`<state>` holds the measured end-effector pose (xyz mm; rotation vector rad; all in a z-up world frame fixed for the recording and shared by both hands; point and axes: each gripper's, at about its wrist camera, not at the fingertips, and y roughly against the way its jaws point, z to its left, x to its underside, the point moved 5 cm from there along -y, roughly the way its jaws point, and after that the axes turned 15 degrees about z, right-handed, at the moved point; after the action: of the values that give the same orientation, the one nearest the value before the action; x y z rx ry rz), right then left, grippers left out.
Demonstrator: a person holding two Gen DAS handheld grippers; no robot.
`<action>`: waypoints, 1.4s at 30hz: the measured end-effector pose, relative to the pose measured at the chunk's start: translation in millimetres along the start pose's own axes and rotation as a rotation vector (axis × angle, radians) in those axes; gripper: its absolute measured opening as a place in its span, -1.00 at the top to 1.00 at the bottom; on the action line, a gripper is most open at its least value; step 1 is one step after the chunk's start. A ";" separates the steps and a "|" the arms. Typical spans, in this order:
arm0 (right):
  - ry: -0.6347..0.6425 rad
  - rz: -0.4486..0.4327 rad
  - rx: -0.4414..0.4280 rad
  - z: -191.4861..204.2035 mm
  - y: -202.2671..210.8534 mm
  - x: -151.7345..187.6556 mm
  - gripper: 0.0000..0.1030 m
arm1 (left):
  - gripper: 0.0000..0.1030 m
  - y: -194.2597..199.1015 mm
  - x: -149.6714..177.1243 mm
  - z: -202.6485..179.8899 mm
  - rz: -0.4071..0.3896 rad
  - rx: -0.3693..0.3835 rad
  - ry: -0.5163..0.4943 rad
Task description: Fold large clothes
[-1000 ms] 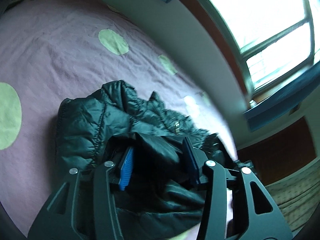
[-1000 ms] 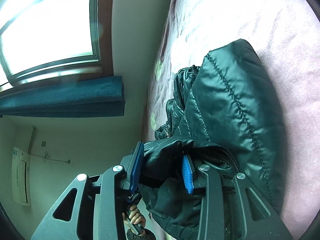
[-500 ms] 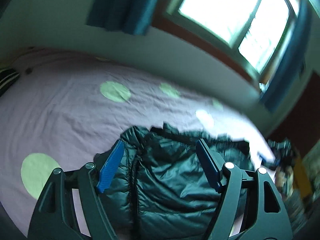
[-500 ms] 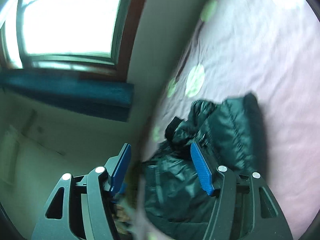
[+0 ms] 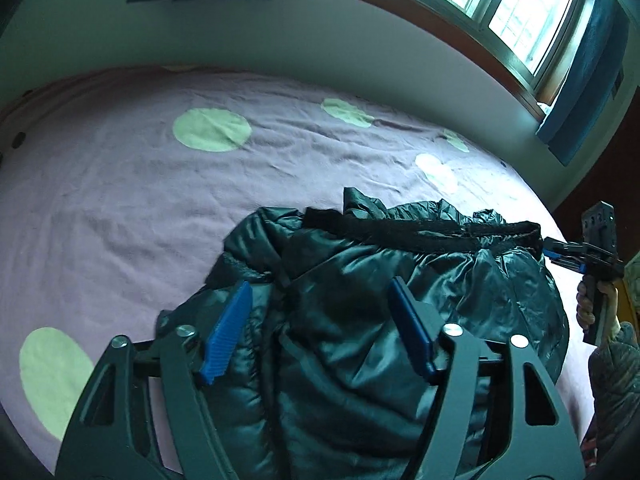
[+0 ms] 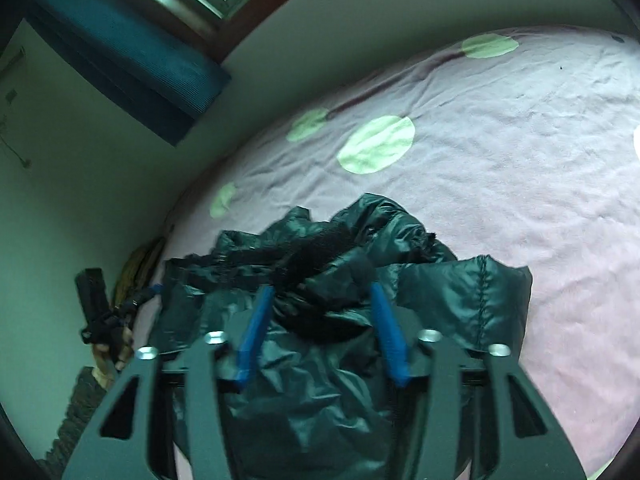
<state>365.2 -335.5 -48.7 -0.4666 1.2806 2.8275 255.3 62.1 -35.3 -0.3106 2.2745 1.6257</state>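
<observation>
A dark green quilted jacket (image 5: 460, 280) with a black furry collar (image 5: 420, 236) lies bunched on a pink bedsheet (image 5: 120, 200) with green dots. My left gripper (image 5: 320, 320) hovers over the jacket's near-left part. Its jaws are closing but stand wide, with smooth fabric under them and nothing pinched. My right gripper (image 6: 322, 320) is closing on a gathered bunch of the jacket (image 6: 460, 300), and fabric fills the gap between its blue pads. From the left wrist view the right gripper (image 5: 558, 254) sits at the collar's right end. The left gripper (image 6: 154, 290) shows at the jacket's left edge.
A bright window (image 5: 520, 20) with a blue curtain (image 5: 580, 80) is behind the bed, above a pale wall. A hand (image 5: 596, 304) and a quilted sleeve (image 5: 616, 380) stand at the bed's right side. The sheet (image 6: 520, 160) stretches wide beyond the jacket.
Both grippers let go of the jacket fabric they held, opened and rolled upright. The jacket dropped onto the sheet. The right jaws have since narrowed onto a fresh bunch of fabric.
</observation>
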 end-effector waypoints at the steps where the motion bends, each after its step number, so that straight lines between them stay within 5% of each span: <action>1: -0.005 0.011 0.011 -1.8 -2.8 -2.3 0.45 | -0.20 -4.7 -1.7 -0.6 0.015 0.006 -0.003; 6: -0.011 0.023 0.043 -7.1 -8.2 -6.7 0.61 | 0.10 -23.8 -3.6 -0.1 0.059 -0.035 -0.019; 10: 0.037 0.006 0.066 -3.3 -5.9 -9.3 0.58 | 0.11 -22.1 -2.8 -1.0 0.051 -0.046 -0.034; 11: 0.035 -0.004 0.065 -3.9 -4.8 -11.2 0.54 | 0.11 -21.7 -2.5 -1.2 0.053 -0.048 -0.038; 13: 0.037 -0.019 0.070 -3.5 -3.8 -14.0 0.14 | 0.11 -21.9 -3.1 -1.7 0.055 -0.052 -0.042; 15: 0.042 -0.011 0.071 -1.1 -7.9 -16.1 0.06 | 0.11 -23.0 -3.4 -2.7 0.058 -0.059 -0.042; 17: 0.046 0.015 0.057 2.4 -15.9 -17.0 0.26 | 0.23 -23.7 -3.9 -4.9 0.057 -0.079 -0.050; 18: 0.040 0.017 0.073 2.6 -18.1 -17.8 0.61 | 0.38 -23.6 -4.0 -6.4 0.056 -0.092 -0.056; 19: 0.022 0.013 0.084 1.5 -18.3 -19.3 0.74 | 0.47 -22.0 -4.7 -8.1 0.049 -0.116 -0.063; 21: -0.002 -0.025 0.058 1.0 -12.0 -23.1 0.82 | 0.71 -16.2 -7.9 -9.3 0.027 -0.146 -0.060; 25: 0.006 -0.102 0.060 8.4 -1.5 -37.4 0.84 | 0.74 -2.7 -22.2 -9.1 -0.041 -0.159 -0.033; 32: -0.102 0.009 0.115 -24.2 -51.6 -57.5 0.84 | 0.74 -41.6 -27.9 3.6 0.003 -0.301 -0.014; 42: -0.167 0.037 0.055 -47.9 -75.0 -53.1 0.84 | 0.73 -61.3 -23.0 5.4 -0.019 -0.354 -0.029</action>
<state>438.1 -314.4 -119.4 -0.2023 1.3433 2.7822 299.4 46.9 -81.6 -0.3872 1.9481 2.0058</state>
